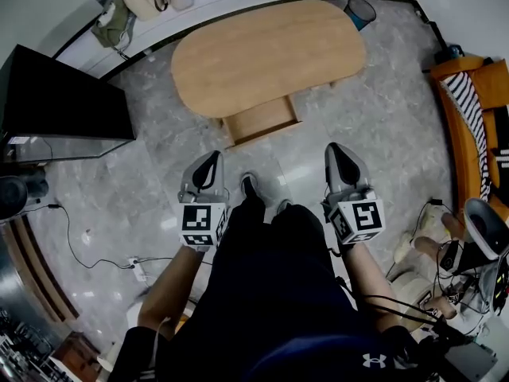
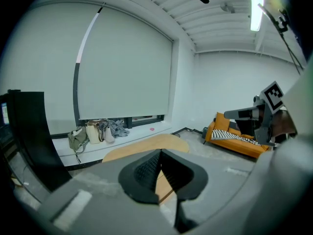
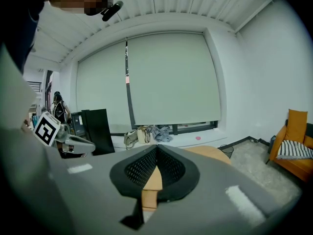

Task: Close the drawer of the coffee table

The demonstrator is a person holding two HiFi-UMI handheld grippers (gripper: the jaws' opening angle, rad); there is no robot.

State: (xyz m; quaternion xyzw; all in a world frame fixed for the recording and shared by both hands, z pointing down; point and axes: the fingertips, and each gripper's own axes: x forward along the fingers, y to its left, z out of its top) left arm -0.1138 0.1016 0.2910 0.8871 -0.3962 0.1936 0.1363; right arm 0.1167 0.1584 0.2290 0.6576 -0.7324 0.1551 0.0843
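A light wooden oval coffee table (image 1: pixel 266 54) stands on the grey marble floor ahead of me. Its drawer (image 1: pixel 261 120) sticks out from the near side, pulled open toward me. My left gripper (image 1: pixel 211 163) hangs shut and empty a short way in front of the drawer's left corner. My right gripper (image 1: pixel 336 153) is also shut and empty, to the right of the drawer and apart from it. In the left gripper view the jaws (image 2: pixel 160 153) meet over the table top (image 2: pixel 146 148). The right gripper view shows its jaws (image 3: pixel 156 148) touching, with the table (image 3: pixel 208 153) and drawer front (image 3: pixel 150 199) beyond.
A black TV screen (image 1: pixel 60 98) stands at the left, with cables and a power strip (image 1: pixel 139 270) on the floor. Bags (image 1: pixel 127 6) lie on the window ledge behind the table. An orange sofa (image 1: pixel 477 110) with a striped cushion is at the right. A dark bin (image 1: pixel 360 10) sits by the table's far end.
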